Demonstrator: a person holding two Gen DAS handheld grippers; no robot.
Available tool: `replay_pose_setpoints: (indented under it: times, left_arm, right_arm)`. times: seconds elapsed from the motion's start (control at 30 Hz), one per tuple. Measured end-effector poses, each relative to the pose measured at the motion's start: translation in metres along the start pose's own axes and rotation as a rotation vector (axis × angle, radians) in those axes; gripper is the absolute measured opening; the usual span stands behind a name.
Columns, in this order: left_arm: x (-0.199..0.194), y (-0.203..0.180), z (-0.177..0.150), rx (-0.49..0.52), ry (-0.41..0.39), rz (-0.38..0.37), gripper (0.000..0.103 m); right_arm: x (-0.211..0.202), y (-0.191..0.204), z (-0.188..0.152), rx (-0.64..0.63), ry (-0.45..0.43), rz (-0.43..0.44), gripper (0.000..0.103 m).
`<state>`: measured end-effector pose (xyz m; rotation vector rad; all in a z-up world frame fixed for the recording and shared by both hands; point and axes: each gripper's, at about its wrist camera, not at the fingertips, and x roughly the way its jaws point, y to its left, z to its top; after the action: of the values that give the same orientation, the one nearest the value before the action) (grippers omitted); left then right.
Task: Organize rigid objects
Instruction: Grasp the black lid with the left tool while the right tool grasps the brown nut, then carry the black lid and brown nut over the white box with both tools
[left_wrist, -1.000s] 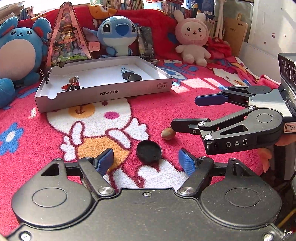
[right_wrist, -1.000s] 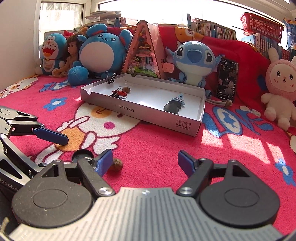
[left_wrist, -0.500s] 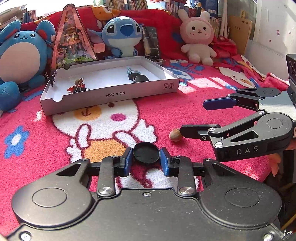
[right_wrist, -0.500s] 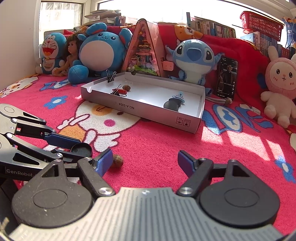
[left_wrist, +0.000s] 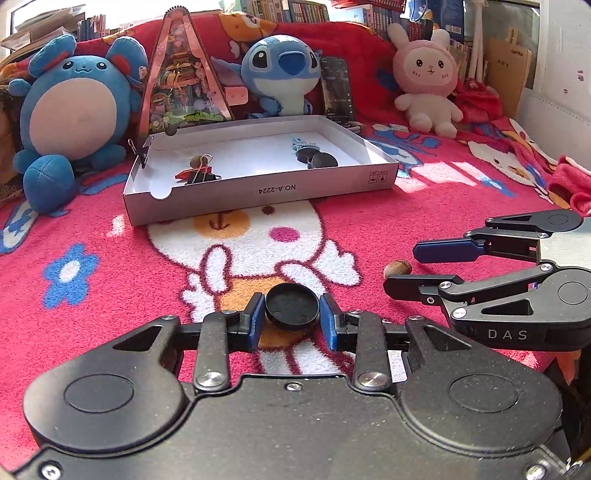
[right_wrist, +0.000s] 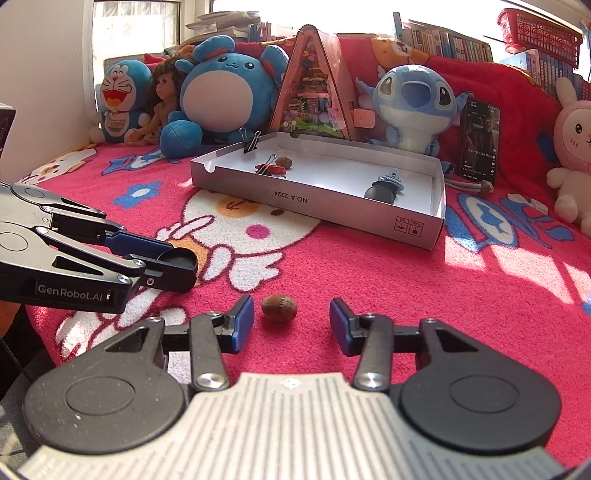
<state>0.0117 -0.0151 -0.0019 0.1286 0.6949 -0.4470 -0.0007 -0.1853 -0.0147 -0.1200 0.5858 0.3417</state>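
The left gripper (left_wrist: 291, 313) clamps the black cap (left_wrist: 292, 305); the right gripper (right_wrist: 291, 325) gapes around the nut (right_wrist: 279, 308). Clips, a nut and caps already lie in the box (left_wrist: 258, 191) at 12 o'clock, so these two look like the last.

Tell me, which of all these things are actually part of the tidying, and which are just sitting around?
Part of the job:
black cap, held in the left gripper
acorn, between the open fingers of the right gripper
white box, already holding binder clips and caps

Just lying about:
blue round plush
Stitch plush
pink bunny
triangular display house
phone
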Motion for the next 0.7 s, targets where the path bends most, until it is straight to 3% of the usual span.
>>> replay_pose_setpoints:
  times: [0.27, 0.5, 0.7]
  left_arm:
    - [0.003, 0.000, 0.002, -0.014, 0.002, 0.017, 0.030]
    - [0.007, -0.006, -0.002, -0.028, -0.010, 0.065, 0.031]
    - [0.010, -0.009, -0.005, -0.051, -0.026, 0.106, 0.034]
  right_arm:
    - [0.003, 0.007, -0.001, 0.012, 0.009, -0.019, 0.031]
    - [0.005, 0.016, -0.008, -0.003, -0.026, -0.079, 0.030]
    - [0.008, 0.033, -0.018, -0.041, -0.088, -0.186, 0.031]
